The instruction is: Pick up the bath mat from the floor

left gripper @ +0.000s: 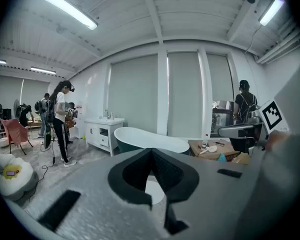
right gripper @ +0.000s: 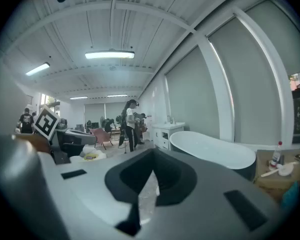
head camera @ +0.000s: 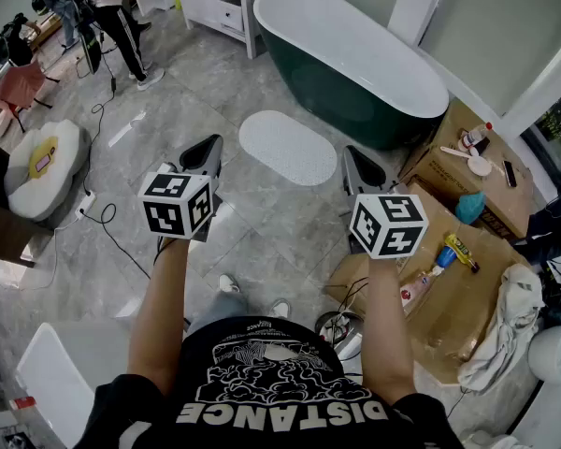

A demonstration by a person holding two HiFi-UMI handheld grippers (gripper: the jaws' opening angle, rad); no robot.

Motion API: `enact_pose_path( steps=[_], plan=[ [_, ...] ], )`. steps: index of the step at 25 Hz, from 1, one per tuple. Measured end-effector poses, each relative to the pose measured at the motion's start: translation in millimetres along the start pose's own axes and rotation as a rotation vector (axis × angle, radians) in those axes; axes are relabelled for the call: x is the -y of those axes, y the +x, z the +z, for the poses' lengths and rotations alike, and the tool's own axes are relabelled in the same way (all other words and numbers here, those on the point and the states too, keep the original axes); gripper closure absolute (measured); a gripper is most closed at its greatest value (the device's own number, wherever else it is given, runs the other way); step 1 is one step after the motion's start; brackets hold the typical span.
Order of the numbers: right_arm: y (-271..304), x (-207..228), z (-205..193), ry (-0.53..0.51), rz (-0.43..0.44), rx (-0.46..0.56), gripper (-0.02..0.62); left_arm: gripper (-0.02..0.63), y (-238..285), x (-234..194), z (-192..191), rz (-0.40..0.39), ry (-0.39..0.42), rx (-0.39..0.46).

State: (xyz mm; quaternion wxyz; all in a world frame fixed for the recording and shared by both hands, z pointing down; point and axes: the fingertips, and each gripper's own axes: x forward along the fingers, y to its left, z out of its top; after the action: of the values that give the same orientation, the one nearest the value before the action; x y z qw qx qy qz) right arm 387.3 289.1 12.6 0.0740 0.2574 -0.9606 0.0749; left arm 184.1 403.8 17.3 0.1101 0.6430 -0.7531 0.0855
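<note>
Right up close, both arms are out in front at about waist height, and the left gripper [head camera: 206,151] has its jaws pressed fully together with nothing between them. Same story for the right gripper [head camera: 359,162]: jaws shut tight and empty, nosing only slightly downward. Neither is anywhere near the floor yet, so by my read this is the approach and the pick-up has not begun.

Beyond the grippers, there's the target. The bath mat [head camera: 287,146] is a white oval lying flat on the grey tiles, just beside the bathtub [head camera: 355,59] and well apart from both tools.

To do this well, the jaws want spreading before the reach goes down. A flat mat offers no handle, so the near edge is the place to go, with one jaw slid under the rim and the other on top. Taking that edge at two spots, one per gripper, should lift it evenly instead of letting it drag.

The count: two grippers, one mat, one tub, two cardboard boxes [head camera: 467,171] at the right as best I can tell, then furthest off one white cabinet [head camera: 222,3] and one person [head camera: 120,21] standing clear in the head view
</note>
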Motion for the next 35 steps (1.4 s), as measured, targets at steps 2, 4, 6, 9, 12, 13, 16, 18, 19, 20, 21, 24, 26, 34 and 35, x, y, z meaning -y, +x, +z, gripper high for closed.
enact_pose_path(
  steps=[2,4,6,9,12,13,16,18,19,20,21,24,26,34,35],
  plan=[
    [3.0,3.5,-2.6,0.004,-0.014,-0.001,0.591,0.598,1.8,-2.7,-2.5,0.004,0.002,-0.003],
    [6.5,5.5,-3.6,0.009,-0.026,-0.001,0.591,0.597,3.3,-7.1,-4.3,0.01,0.001,-0.006],
    [11.2,5.4,-2.8,0.019,-0.032,0.001,0.591,0.597,5.2,-12.5,-4.2,0.01,-0.008,-0.006],
    [21.7,0.7,-3.7,0.022,-0.023,-0.011,0.585,0.597,9.9,-21.3,-3.3,0.009,-0.013,-0.007],
    [36.2,-3.9,-7.6,0.004,-0.032,-0.029,0.584,0.597,18.8,-33.8,-4.9,0.003,-0.001,-0.016],
    [41.9,-4.4,-8.0,-0.002,-0.04,-0.031,0.584,0.597,23.1,-38.9,-5.4,-0.002,-0.002,-0.017],
    [62.1,-5.2,-5.1,0.0,-0.069,-0.025,0.581,0.597,39.0,-59.2,-5.3,-0.019,-0.016,-0.015],
    [76.8,-7.4,-3.1,0.01,-0.085,-0.025,0.561,0.588,50.8,-75.4,-3.6,-0.036,-0.024,-0.01],
    [84.5,-8.9,-2.1,0.01,-0.096,-0.029,0.552,0.578,57.0,-83.9,-1.9,-0.048,-0.026,-0.007],
    [92.5,-10.4,-0.8,0.008,-0.109,-0.033,0.546,0.572,63.3,-92.7,0.1,-0.061,-0.028,-0.005],
    [100.8,-12.2,0.6,0.006,-0.124,-0.036,0.539,0.566,69.8,-101.9,2.0,-0.076,-0.03,-0.002],
    [126.6,-21.2,5.0,0.007,-0.167,-0.043,0.517,0.551,89.4,-130.1,6.4,-0.125,-0.033,-0.003],
    [143.8,-28.3,8.7,0.011,-0.197,-0.049,0.502,0.54,102.8,-148.6,10.3,-0.163,-0.031,-0.006],
    [185.9,-42.4,14.0,0.071,-0.343,-0.05,0.459,0.494,149.5,-205.9,26.9,-0.3,0.033,-0.03],
    [188.7,-43.2,13.4,0.078,-0.363,-0.048,0.454,0.489,154.1,-211.8,26.6,-0.314,0.04,-0.034]
  ],
)
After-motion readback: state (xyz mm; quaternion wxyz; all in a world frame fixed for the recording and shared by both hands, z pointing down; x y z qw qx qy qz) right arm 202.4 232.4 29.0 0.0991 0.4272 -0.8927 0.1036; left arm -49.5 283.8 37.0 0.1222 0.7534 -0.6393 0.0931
